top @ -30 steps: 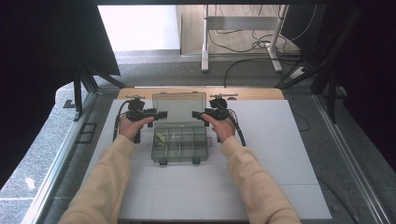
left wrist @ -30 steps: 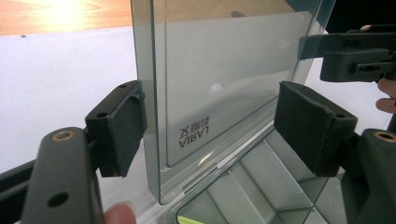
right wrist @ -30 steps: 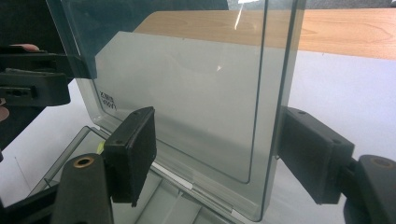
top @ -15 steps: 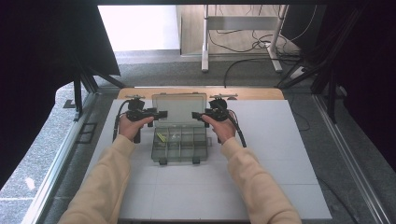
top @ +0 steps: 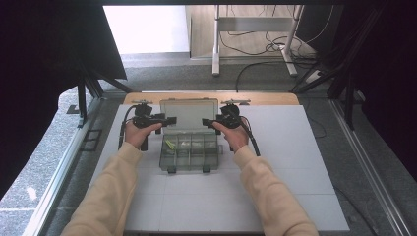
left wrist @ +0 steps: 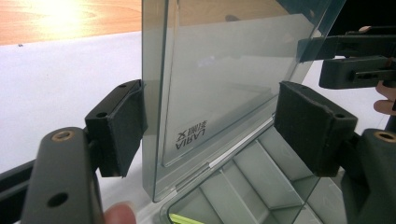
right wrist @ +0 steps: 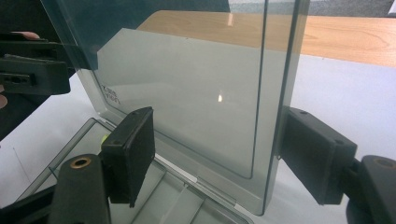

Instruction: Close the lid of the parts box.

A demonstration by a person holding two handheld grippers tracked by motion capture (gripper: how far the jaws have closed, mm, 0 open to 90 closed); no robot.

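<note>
The broad white table (top: 295, 162) carries a transparent grey plastic compartment box (top: 189, 156) at the middle of the high view, with its clear hinged lid (top: 189, 114) standing upright at the box's twelve o'clock edge. Nothing has shifted against the earlier frames: box, lid and both hands sit where they were.

The person's cream-sleeved forearms come in from six o'clock. The left hand (top: 136, 133) holds the black left gripper (top: 169, 120) at the lid's nine o'clock side, and the right hand (top: 235, 135) holds the black right gripper (top: 205, 122) at its three o'clock side.

In the left gripper view the lid's (left wrist: 219, 88) side edge stands between the left gripper's (left wrist: 210, 126) wide-spread jaws; one pad lies at or against the edge, the other well clear, so nothing is clamped.

In the right gripper view the right gripper (right wrist: 215, 149) likewise has released jaws set wide about the lid's (right wrist: 187, 88) other edge, one pad just beside the edge and the other apart from the pane.

A small yellow-green item (top: 170, 144) lies in a compartment at the box's ten o'clock corner.
</note>
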